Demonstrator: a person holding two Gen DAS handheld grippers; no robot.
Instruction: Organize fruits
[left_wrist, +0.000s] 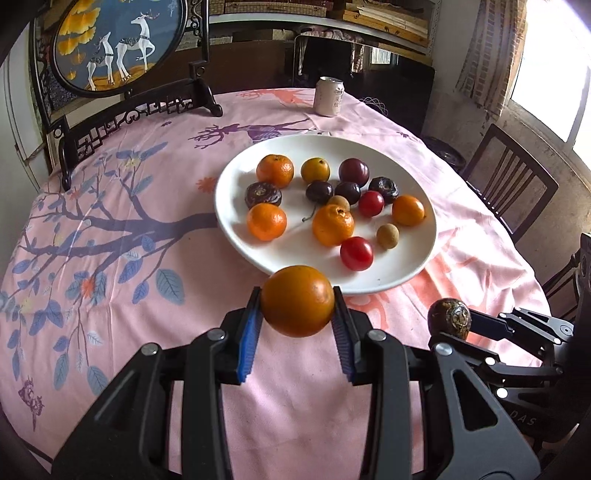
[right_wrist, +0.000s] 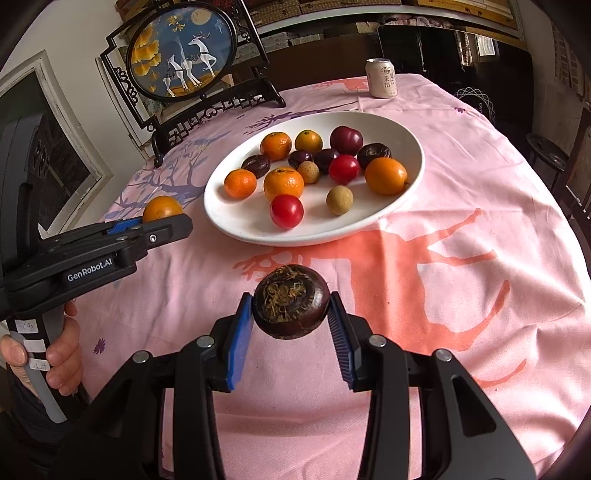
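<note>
The left gripper (left_wrist: 297, 314) clamps an orange fruit (left_wrist: 297, 301) between its blue pads, held above the pink tablecloth (left_wrist: 147, 295) just short of the white plate (left_wrist: 391, 277). The right gripper (right_wrist: 291, 314), also short of the plate, is closed on a dark brown water chestnut (right_wrist: 291, 301). The plate holds thirteen fruits: four mandarins, a smaller yellow-orange fruit (left_wrist: 314, 170), two red ones, two tan longans, two wrinkled dark chestnuts and three dark purple fruits. Beyond the plate stand one drink can (left_wrist: 328, 96) and a framed deer screen (left_wrist: 118, 40).
</note>
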